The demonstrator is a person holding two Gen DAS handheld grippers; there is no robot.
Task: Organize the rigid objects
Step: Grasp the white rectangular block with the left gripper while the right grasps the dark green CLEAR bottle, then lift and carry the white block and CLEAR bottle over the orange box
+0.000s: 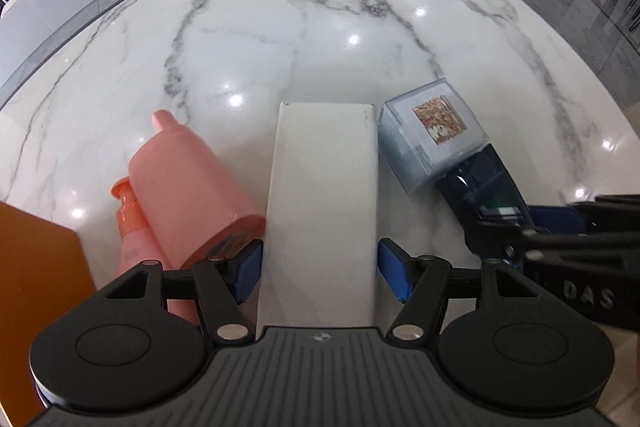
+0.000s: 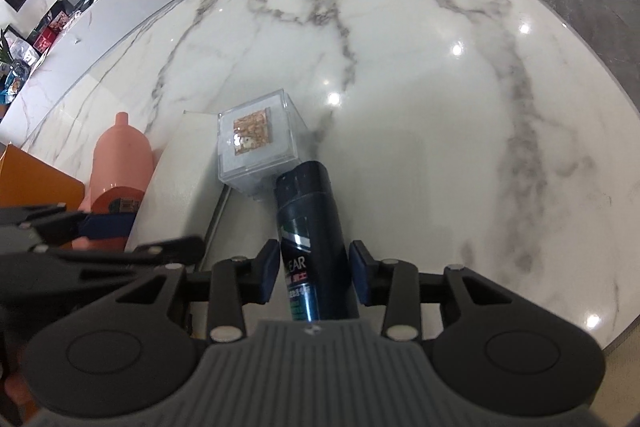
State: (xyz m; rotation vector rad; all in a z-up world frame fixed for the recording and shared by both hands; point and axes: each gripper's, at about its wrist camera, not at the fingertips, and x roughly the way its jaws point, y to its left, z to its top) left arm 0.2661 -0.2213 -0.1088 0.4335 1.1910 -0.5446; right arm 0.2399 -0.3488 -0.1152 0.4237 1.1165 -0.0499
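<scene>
Nearest the left lens, the left tongs (image 1: 320, 269) straddle a white box (image 1: 324, 203) that lies flat on the marble worktop (image 1: 320, 27), its long axis running straight ahead along the fingers. The left pad presses on the box's side while the right one seems to stand just off it, so I cannot tell whether the grip is closed. Just left of the box lie a pink bottle (image 1: 188, 187) and, beyond it, a slimmer orange-capped bottle (image 1: 130, 223), both on their sides with necks pointing away.

In the right wrist view, the right tongs (image 2: 314, 275) bracket a dark shampoo bottle (image 2: 312, 227), likewise lying lengthwise ahead. A thin gap shows at each pad, so they look released around it rather than clenched. Its cap end touches a clear cube box (image 2: 260, 147), which sits beside the white box's far right corner.

Each hand has its own object dead ahead, aligned with the fingers; closing the pads squarely on the long sides seems to be all the next lift needs.
</scene>
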